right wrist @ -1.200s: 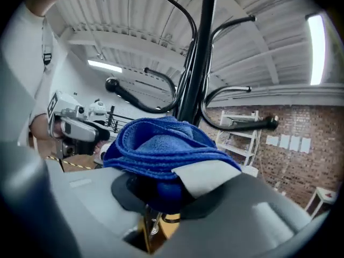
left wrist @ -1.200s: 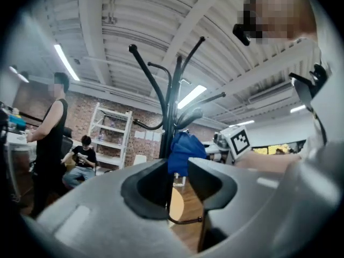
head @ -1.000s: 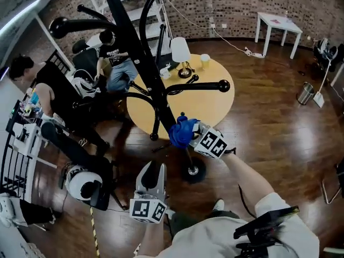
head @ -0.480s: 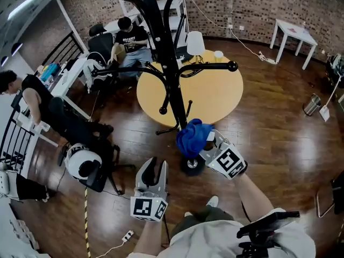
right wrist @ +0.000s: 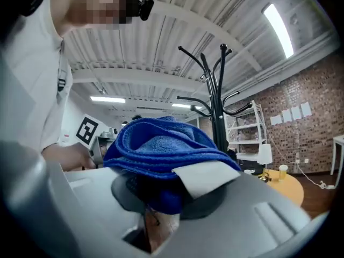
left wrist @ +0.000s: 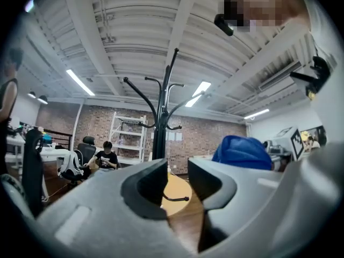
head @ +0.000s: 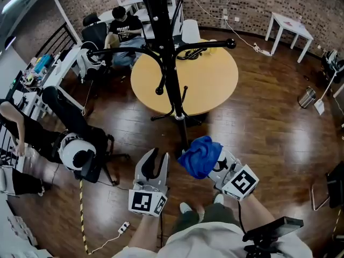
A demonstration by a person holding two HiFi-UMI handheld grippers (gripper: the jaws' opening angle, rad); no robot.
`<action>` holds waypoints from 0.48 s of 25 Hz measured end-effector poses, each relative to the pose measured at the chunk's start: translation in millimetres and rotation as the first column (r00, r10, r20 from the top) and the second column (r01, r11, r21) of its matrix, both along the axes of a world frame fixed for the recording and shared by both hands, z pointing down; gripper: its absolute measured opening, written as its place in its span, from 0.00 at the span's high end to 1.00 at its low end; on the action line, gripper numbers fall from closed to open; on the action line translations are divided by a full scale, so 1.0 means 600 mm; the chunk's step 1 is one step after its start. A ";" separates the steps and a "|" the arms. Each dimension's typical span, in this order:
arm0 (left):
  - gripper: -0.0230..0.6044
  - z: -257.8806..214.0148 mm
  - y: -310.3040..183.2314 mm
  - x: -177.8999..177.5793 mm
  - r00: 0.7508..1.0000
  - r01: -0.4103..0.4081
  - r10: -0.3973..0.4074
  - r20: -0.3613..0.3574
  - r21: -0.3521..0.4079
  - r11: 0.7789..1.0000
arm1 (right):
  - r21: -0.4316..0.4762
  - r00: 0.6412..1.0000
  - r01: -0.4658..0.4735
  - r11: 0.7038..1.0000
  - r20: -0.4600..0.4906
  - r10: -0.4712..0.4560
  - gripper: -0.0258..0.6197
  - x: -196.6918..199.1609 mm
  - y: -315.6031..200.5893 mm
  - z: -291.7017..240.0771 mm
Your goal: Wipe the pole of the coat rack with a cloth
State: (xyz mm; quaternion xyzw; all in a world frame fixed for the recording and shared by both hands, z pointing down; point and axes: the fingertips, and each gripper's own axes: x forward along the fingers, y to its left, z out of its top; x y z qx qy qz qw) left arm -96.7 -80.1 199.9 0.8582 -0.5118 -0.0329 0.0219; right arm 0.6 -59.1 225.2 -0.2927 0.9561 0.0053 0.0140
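Right gripper (head: pixel 210 164), jaws clamped on the blue cloth (head: pixel 200 156); left gripper (head: pixel 153 163), jaws slightly apart, empty; coat rack pole (head: pixel 171 79) ahead of both.

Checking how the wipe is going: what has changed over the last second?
The right gripper, shut on the blue cloth, slid down the coat rack pole and has now pulled back off it toward the person. The left gripper stayed low, open and empty.

Coat rack (head: pixel 169 63) top cut off; base hidden behind cloth (head: pixel 200 156).
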 end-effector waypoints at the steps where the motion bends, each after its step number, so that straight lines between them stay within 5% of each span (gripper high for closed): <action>1: 0.79 0.010 -0.004 0.001 1.000 0.004 -0.004 0.011 -0.008 1.000 | -0.001 0.999 0.035 0.999 0.020 -0.035 0.81 -0.007 0.004 0.003; 5: 0.79 0.102 -0.036 0.011 0.999 0.036 -0.036 0.013 -0.004 0.999 | -0.015 0.979 0.194 0.981 0.073 -0.192 0.81 -0.030 0.017 0.078; 8: 0.79 0.255 -0.077 0.001 0.997 0.071 -0.071 -0.010 0.011 0.997 | -0.040 0.967 0.253 0.967 0.036 -0.252 0.81 -0.033 0.004 0.268; 12: 0.79 0.476 -0.123 -0.009 0.991 0.121 -0.121 -0.049 -0.006 0.993 | -0.116 0.975 0.222 0.968 0.026 -0.221 0.81 -0.008 -0.073 0.522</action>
